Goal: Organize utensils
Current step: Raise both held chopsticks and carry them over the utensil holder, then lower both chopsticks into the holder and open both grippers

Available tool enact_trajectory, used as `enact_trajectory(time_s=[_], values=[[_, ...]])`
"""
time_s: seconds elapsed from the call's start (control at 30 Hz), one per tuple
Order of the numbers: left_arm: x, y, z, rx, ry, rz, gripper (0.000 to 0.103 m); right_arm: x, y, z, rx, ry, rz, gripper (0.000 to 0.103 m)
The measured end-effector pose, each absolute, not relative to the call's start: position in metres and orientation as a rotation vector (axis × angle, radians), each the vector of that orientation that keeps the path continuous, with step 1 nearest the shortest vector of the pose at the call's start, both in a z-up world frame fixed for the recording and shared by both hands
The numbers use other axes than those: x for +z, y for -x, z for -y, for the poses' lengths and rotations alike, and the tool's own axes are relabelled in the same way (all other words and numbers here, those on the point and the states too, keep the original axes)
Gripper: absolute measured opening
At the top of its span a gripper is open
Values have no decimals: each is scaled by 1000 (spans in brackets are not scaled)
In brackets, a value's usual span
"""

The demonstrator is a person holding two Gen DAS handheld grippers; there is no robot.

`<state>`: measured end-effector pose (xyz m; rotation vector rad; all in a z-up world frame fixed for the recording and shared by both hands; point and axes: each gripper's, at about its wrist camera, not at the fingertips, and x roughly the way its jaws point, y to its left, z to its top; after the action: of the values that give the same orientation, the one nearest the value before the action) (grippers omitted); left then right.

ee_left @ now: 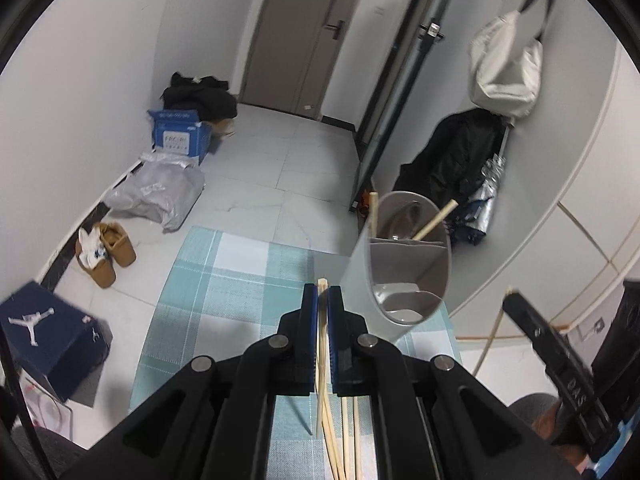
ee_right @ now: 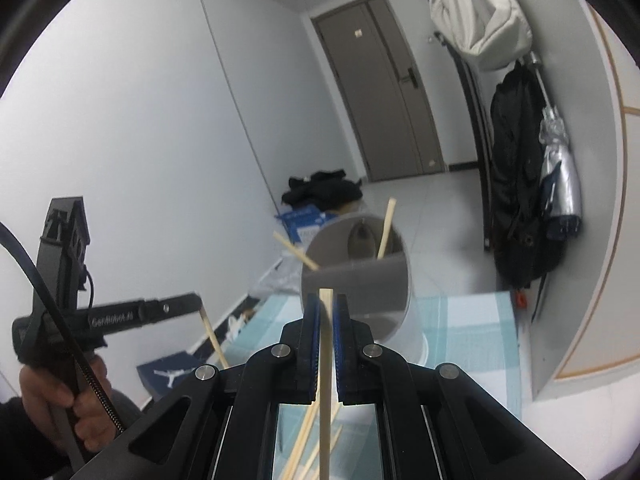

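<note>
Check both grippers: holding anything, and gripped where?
Each is shut on a chopstick. Left gripper pinches its chopstick near the upper end; right gripper pinches its chopstick just below the top tip.

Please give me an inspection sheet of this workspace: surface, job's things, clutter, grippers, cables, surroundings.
Surface: teal-and-white checked cloth over the table.
Job's things: grey divided plastic utensil holder, two wooden chopsticks and a metal spoon standing in its far compartment; loose wooden chopsticks on the cloth.
Clutter: nothing seen on the cloth.
Grippers: left gripper shut on one wooden chopstick; right gripper shut on another chopstick.
Cables: black cable beside the left hand.
Surroundings: blue cardboard box, brown shoes, black backpack, grey door.
</note>
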<state>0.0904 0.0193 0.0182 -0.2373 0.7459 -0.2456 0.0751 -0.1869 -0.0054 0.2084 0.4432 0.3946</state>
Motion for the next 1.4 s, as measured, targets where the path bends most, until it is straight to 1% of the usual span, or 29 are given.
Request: enact_trajectory(time_s=[0.17, 0.53, 0.73, 0.83, 1.03, 1.4], values=[[44, -91, -10, -285, 211, -711, 1, 17, -76, 196, 383, -211, -362, 5], [123, -121, 6, -338, 238, -546, 1, 78, -115, 218, 360, -257, -213, 6], [145, -148, 16, -343, 231, -487, 1, 108, -144, 215, 351, -236, -129, 6], [145, -157, 19, -340, 202, -456, 1, 118, -157, 214, 348, -229, -87, 6], [134, -172, 24, -353, 155, -475, 1, 122, -183, 214, 337, -249, -49, 6], [112, -188, 22, -370, 114, -550, 1, 87, -214, 193, 316, -192, -65, 6]])
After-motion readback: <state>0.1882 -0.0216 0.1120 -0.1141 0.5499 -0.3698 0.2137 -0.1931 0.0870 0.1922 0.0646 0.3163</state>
